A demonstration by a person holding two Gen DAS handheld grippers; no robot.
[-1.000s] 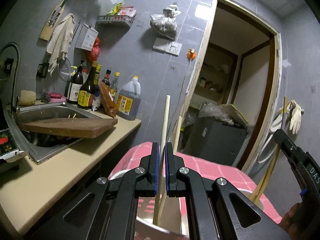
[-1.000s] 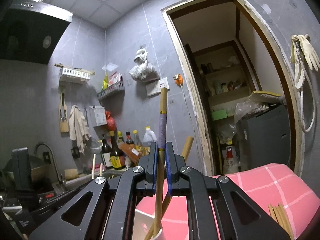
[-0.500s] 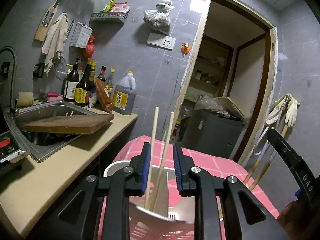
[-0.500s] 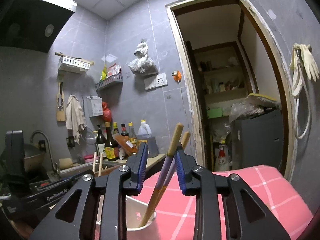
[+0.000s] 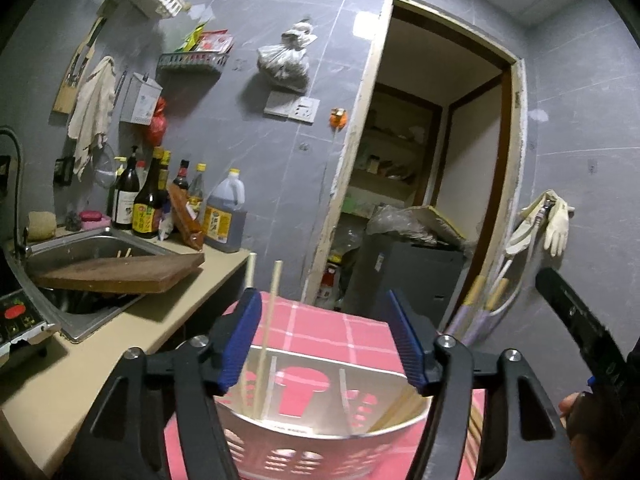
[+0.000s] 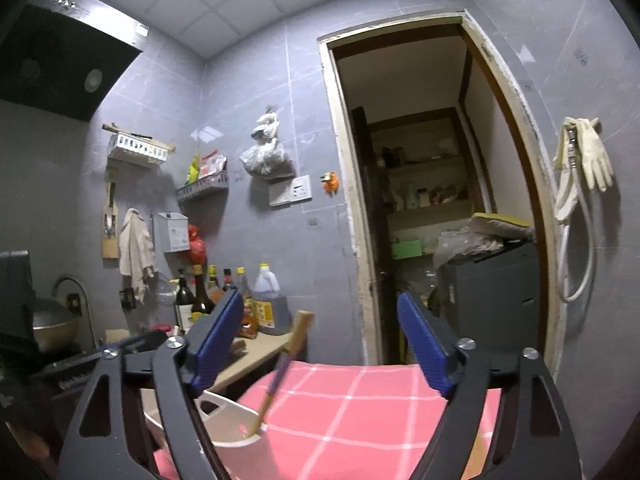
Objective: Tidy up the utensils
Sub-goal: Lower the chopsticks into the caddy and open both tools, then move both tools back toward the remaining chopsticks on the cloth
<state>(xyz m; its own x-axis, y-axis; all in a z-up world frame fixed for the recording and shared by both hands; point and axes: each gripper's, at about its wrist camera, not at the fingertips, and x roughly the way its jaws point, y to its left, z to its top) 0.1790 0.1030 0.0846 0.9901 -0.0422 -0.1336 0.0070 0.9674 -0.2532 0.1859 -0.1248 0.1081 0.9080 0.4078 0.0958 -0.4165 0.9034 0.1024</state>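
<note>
Two pale chopsticks stand in the left part of a white perforated utensil basket, leaning slightly right, tips above the rim. Purple-banded chopsticks lean in the same basket, seen from the right wrist view; more of that kind lie against its right side. The basket sits on a pink checked cloth, near edge.

Left gripper: jaws opening, fairly wide, straddling the basket; the pale chopsticks stand just inside the left pad, not pinched. Right gripper: jaws opening, wide, nothing pressed between the pads; the purple-banded chopsticks sit loose between them.

Left: counter, sink with a wooden cutting board, bottles beyond. Far: doorway.
</note>
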